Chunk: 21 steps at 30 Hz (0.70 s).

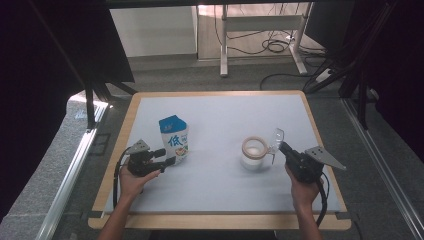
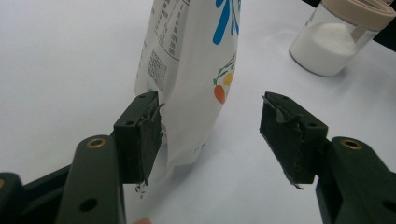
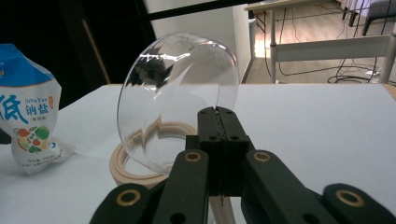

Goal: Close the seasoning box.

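**A:** What sits on the white table [image 1: 220, 190], starting with the biggest thing?

**B:** A blue-and-white salt bag [image 1: 174, 139], upright, just ahead of the left gripper [image 2: 210, 135]. In the left gripper view the bag's lower corner stands between the two jaws, close against the left-hand jaw, with clear space before the right-hand one. The jaws stand wide, pressing on nothing.

**A:** And next in size?

**B:** A clear jar [image 1: 253, 155] with a tan rim and white powder [image 2: 327, 49] inside. It stands just in front of the right gripper [image 3: 219, 116] and, in the left gripper view, beyond the left gripper's right-hand jaw.

**A:** What does the right gripper carry?

**B:** A clear plastic lid [image 3: 180, 98], hinged to the jar. The right jaws are pressed together on its edge, and the lid stands tilted up above the jar's opening, rising just beyond the jaw tips.

**A:** The hands?

**B:** Each grips its tool from the near edge of the table, well apart.
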{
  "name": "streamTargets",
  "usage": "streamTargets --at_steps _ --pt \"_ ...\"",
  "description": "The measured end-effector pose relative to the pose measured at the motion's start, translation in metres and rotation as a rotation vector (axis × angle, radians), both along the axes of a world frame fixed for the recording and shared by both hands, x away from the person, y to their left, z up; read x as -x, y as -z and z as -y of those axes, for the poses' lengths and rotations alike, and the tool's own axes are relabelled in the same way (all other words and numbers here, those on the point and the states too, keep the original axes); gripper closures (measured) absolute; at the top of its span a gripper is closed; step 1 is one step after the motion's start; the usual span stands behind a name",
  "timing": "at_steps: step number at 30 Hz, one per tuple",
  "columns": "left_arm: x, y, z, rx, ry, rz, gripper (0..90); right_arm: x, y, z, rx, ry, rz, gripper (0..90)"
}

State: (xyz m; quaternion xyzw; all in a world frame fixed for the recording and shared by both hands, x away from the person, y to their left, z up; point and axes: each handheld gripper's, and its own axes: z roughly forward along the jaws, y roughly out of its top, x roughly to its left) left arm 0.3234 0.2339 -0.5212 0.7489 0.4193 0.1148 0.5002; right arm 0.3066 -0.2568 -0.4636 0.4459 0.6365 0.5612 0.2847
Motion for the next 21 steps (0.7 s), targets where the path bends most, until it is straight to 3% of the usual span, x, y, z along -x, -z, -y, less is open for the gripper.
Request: streamTargets --at_steps 13,21 --pt "0.000 0.002 0.000 -0.006 0.002 -0.010 38.4 -0.008 -0.001 -0.019 0.029 -0.045 -0.005 89.8" --pt "0.001 0.003 0.000 -0.004 0.001 -0.010 38.4 -0.017 0.003 -0.051 0.081 -0.163 -0.057 89.8"
